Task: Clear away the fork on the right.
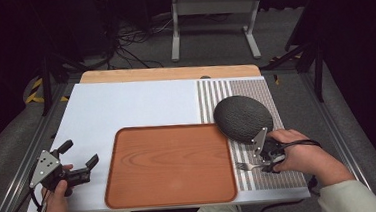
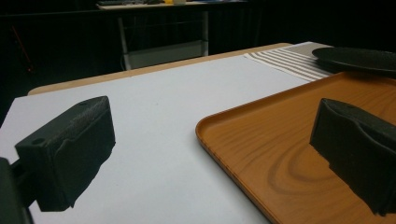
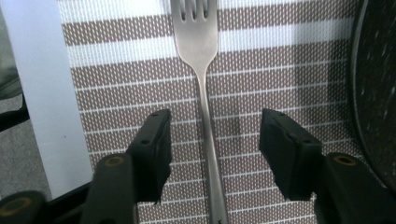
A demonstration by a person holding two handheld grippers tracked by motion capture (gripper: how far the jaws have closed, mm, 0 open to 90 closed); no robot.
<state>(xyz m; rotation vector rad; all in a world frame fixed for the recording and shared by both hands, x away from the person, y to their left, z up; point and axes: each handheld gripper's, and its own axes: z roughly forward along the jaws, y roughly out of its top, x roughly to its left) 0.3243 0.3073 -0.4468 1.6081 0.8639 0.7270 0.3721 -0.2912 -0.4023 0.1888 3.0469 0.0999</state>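
One wooden tray [image 1: 170, 165], rectangular with rounded corners, a raised rim and a visible grain, lies at the near middle of the counter [image 1: 126, 108], whose top is a smooth pale sheet with a light wooden edge at the far side. To the tray's right lies one woven placemat [image 1: 276, 175], striped brown and white in a fine mesh. On its far part sits one dark round plate [image 1: 243, 118], matt and speckled, its near-left edge just beside the tray's far right corner.

One metal fork [image 1: 250, 166] lies flat on the placemat between the tray's right rim and the right hand, tines toward the tray. In the right gripper view the fork [image 3: 205, 93] is smooth, dull silver, with a slim handle that runs straight down between the two jaws. The right tongs [image 1: 266, 161] stand at a middling width, one jaw on each side of the handle, neither pad touching it; nothing lies between them and the fork, and the plate rim [image 3: 373, 93] is close on one side.

The left tongs [image 1: 82, 161] hang wide apart over the bare counter left of the tray, holding nothing; their pads [image 2: 70, 149] are black and coarse-textured.
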